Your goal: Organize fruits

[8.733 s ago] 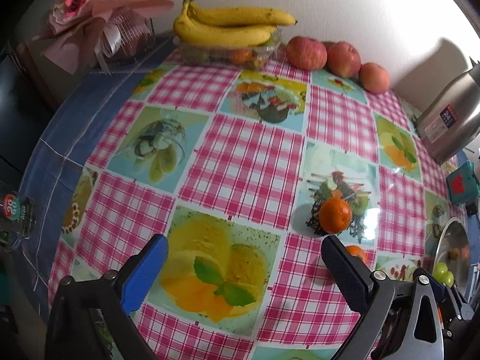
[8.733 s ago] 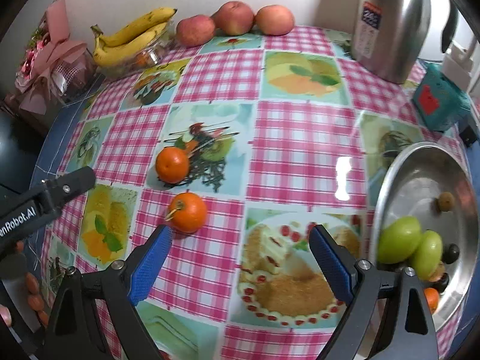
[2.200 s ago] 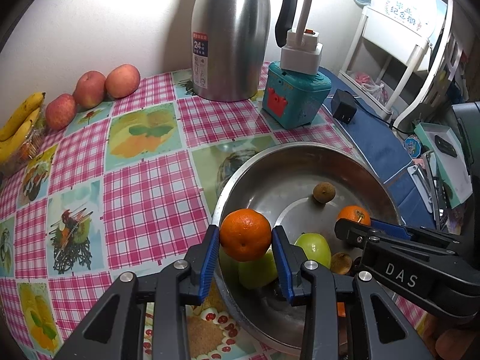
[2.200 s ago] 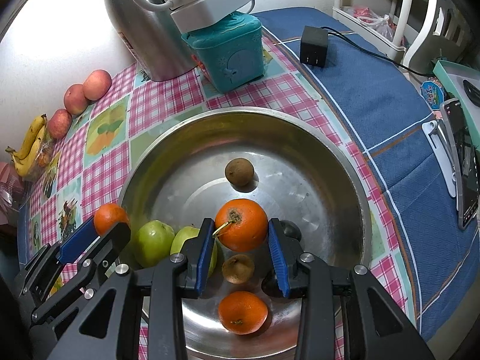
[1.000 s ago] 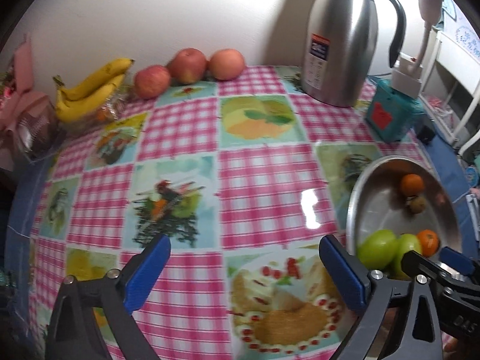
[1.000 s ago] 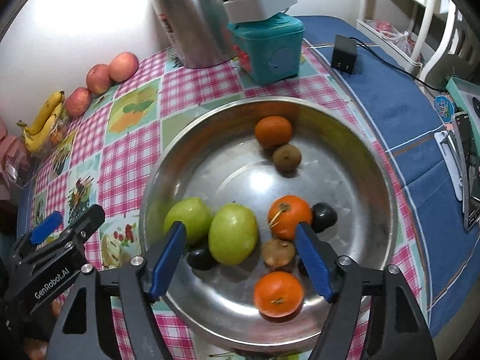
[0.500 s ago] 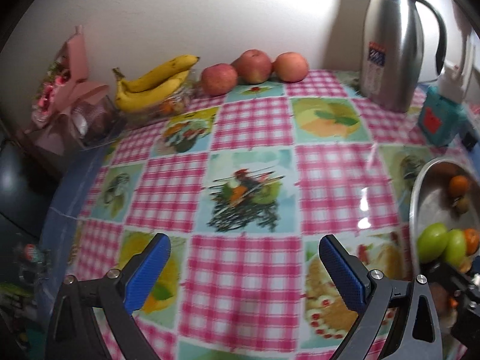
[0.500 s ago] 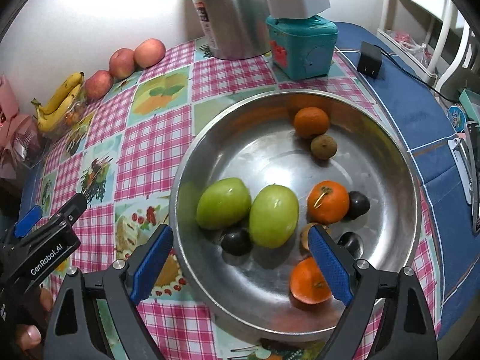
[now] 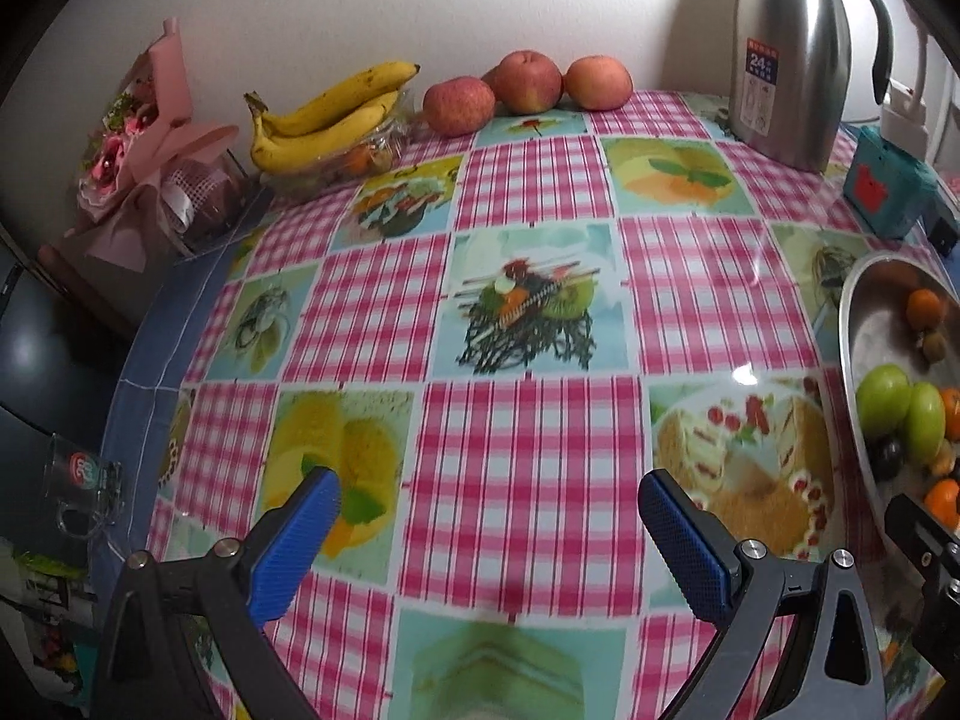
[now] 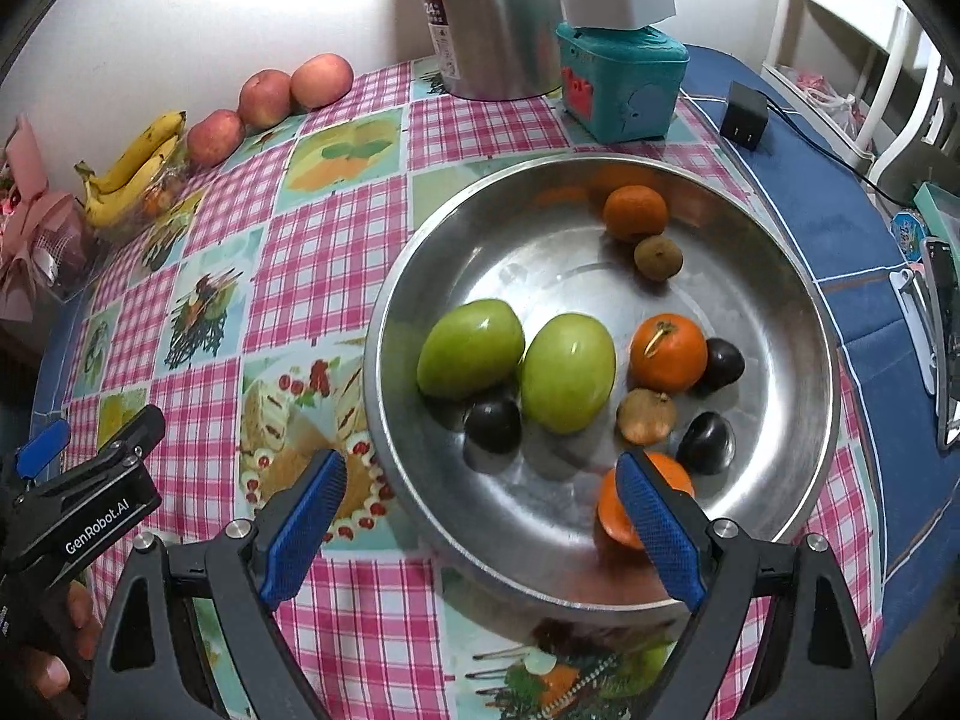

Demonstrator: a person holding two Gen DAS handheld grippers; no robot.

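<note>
A steel bowl (image 10: pixel 774 276) on the checked tablecloth holds two green fruits (image 10: pixel 567 372), three oranges (image 10: pixel 667 353), dark plums (image 10: pixel 493 423) and small brown fruits (image 10: pixel 657 258). My right gripper (image 10: pixel 480 510) is open and empty, hovering over the bowl's near rim. My left gripper (image 9: pixel 489 510) is open and empty above the bare cloth; the bowl (image 9: pixel 852 324) lies at its right edge. Three apples (image 9: pixel 528 84) and a banana bunch (image 9: pixel 327 117) sit at the far edge by the wall.
A steel thermos (image 10: pixel 486 18) and a teal box (image 10: pixel 621 87) stand behind the bowl. A black adapter (image 10: pixel 744 114) with a cord lies on the blue cloth. A pink bouquet (image 9: pixel 141 168) stands at the far left. Phone-like items lie at right (image 10: pixel 945 348).
Both grippers put their oranges into the bowl and opened. They have since pulled back; the left one swung left to face the open table.
</note>
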